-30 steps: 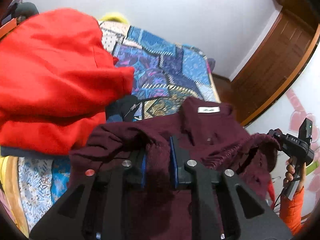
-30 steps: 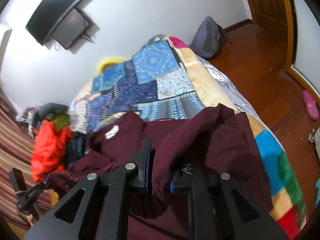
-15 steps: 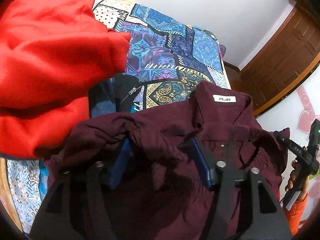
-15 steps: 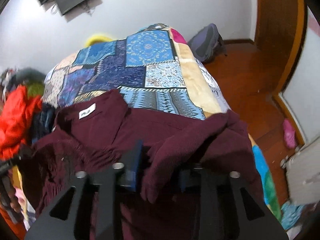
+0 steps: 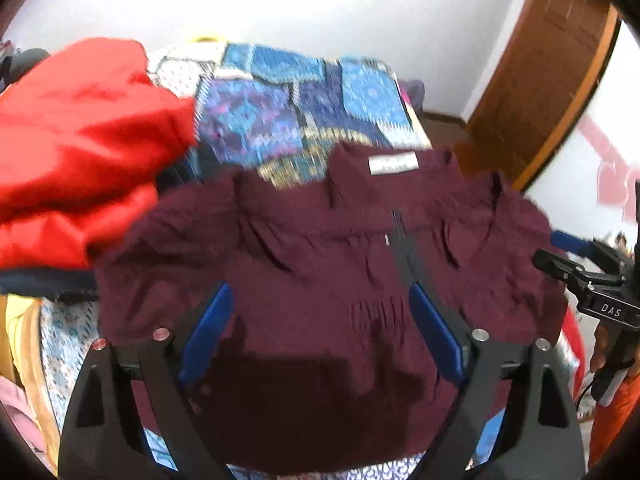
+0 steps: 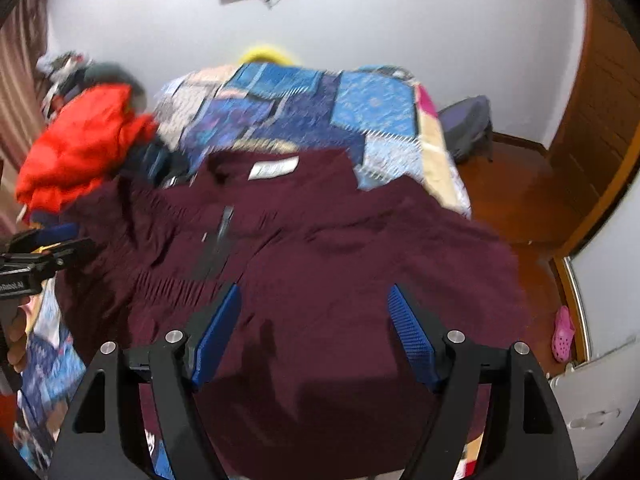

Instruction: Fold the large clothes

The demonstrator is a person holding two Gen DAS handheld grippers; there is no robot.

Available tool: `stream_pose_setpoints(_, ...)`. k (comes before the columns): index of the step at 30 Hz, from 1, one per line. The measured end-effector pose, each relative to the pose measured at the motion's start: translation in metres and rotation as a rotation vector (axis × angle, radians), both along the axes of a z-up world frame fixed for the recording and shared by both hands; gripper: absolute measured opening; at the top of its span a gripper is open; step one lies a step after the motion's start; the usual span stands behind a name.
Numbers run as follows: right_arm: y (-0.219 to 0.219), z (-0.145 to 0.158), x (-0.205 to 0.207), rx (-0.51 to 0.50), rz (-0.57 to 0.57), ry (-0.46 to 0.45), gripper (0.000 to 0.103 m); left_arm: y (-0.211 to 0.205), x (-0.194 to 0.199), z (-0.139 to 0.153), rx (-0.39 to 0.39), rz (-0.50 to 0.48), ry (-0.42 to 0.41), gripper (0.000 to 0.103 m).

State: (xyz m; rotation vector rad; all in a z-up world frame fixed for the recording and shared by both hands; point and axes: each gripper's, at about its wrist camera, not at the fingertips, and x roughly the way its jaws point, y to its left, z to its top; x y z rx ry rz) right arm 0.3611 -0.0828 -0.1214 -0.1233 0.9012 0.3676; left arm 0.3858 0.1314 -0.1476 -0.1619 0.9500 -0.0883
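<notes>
Both the left gripper [image 5: 320,320] and right gripper [image 6: 314,320] hover with jaws spread wide, gripping nothing, above the crumpled maroon knit shirt [image 6: 320,260] lying on the blue patchwork quilt [image 6: 320,108].

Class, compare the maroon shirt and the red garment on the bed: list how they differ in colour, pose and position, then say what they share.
The maroon shirt is dark wine-coloured; the red garment is bright red. The maroon shirt lies spread fairly flat with its white label showing; the red garment is bunched in a heap. The maroon shirt lies near the open left gripper and right gripper; the red garment sits farther off to the left. Both rest on the patchwork quilt.
</notes>
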Motion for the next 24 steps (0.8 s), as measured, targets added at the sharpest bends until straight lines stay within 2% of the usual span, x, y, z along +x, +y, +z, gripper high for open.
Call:
stream_pose_setpoints(5,0.012,-0.026,-0.015,-0.049,0.014,0.074,0.073,-0.013,-0.009,-0.032,0.009,-0.011,0.080,0.090)
stream_pose_setpoints(8,0.008,-0.031,-0.023,-0.038,-0.008,0.062,0.076,-0.015,-0.017,-0.053,0.039,0.002,0.124,0.090)
stream_pose_setpoints(11,0.002,-0.031,-0.025,-0.021,-0.030,0.077,0.078,-0.011,-0.024,-0.064,0.010,0.015,0.154,0.090)
stream_pose_setpoints(19,-0.006,-0.035,-0.039,-0.029,-0.053,0.091,0.080,0.010,-0.057,-0.068,0.014,0.068,0.169,0.090)
stream_pose_setpoints(24,-0.006,-0.034,-0.044,-0.048,-0.051,0.105,0.080,0.035,-0.079,-0.061,-0.020,0.120,0.163,0.090)
